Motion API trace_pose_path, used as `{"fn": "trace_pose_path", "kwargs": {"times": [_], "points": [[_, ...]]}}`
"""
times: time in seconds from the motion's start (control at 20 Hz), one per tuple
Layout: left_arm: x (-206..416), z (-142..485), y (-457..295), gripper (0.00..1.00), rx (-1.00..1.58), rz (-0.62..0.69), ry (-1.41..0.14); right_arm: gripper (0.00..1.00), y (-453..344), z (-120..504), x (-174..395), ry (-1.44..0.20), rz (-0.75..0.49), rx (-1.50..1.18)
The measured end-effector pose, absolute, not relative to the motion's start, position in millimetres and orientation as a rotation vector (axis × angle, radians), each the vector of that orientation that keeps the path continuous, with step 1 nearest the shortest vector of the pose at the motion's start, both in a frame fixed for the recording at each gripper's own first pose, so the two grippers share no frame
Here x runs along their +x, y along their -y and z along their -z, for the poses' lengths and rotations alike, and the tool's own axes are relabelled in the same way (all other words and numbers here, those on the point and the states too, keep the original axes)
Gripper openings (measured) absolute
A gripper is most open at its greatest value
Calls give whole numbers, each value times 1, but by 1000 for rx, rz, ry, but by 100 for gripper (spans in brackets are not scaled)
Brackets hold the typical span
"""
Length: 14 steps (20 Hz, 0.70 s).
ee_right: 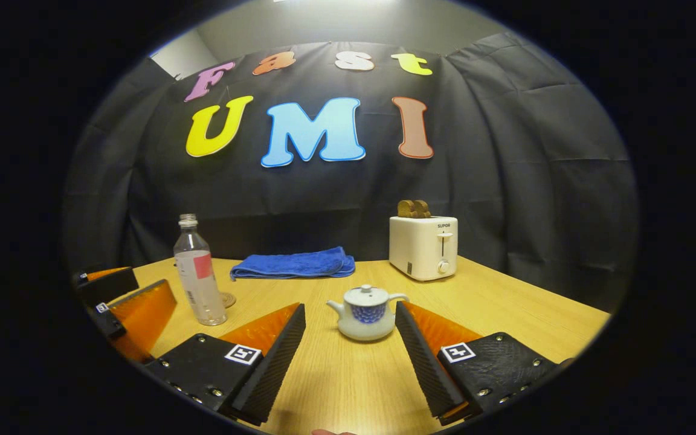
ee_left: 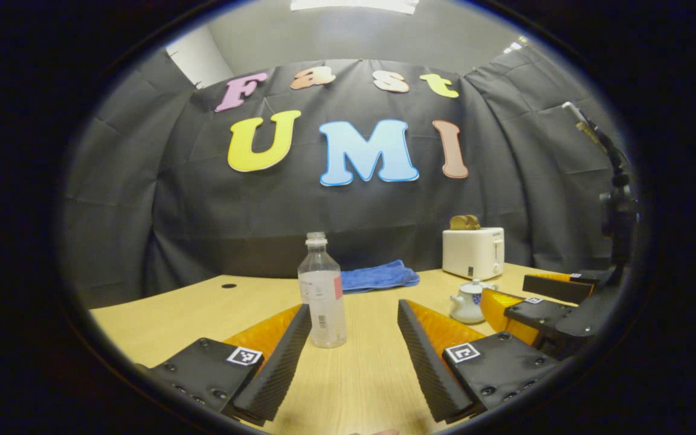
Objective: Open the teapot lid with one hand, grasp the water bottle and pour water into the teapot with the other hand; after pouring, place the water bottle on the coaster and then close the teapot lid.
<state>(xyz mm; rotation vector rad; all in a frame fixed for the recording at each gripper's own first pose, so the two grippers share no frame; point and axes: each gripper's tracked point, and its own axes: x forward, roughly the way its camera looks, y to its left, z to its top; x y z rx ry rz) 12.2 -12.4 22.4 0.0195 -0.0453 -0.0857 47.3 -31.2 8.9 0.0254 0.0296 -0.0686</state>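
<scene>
- Step in hand: approach only. Nothing was gripped, teapot lid was on, bottle stood untouched.
- Left gripper (ee_left: 348, 356) was spread wide, empty, lined up on the bottle (ee_left: 321, 291), which stood upright on the surface (ee_left: 154, 314) just ahead, between the fingers' line but not touching them.
- Right gripper (ee_right: 348, 356) was likewise spread, empty, aimed at the teapot (ee_right: 366, 313), which sat just ahead of its tips, apart from them.
- Lid (ee_right: 366, 295) sat closed on the pot, small knob on top.
- Coaster (ee_right: 227, 299) showed as a small disc just behind the bottle's base in the right gripper view; partly hidden.
- Towel (ee_right: 292, 264) and toaster (ee_right: 423, 246) were at the back, well clear of the work.
- Next move, my read: right goes down over the knob, narrows to a fine pinch, lifts straight up. Knob is small and glazed, so slip risk.
- Left then closes mid-body on the bottle; thin plastic, so a light squeeze.
</scene>
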Motion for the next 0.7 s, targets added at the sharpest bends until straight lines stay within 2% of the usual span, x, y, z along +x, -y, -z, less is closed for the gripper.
{"fn": "trace_pose_path", "kwargs": {"times": [0.2, 0.5, 0.6, 0.65, 0.7], "points": [[18, -21, 7, 100, 24, 83, 29, 93, 58, -17, 96, -29, 122, 15], [22, -24, -3, 100, 58, 59, 46, 92, 51, -14, 135, -43, 75, -33], [25, -20, -2, 100, 44, 64, 34, 82, 51, -9, 145, -63, 64, -23], [26, -20, -2, 100, 47, 64, 33, 82, 50, -6, 147, -73, 59, -16], [27, -20, -3, 100, 50, 63, 33, 74, 50, -3, 149, -88, 56, -1]]}}
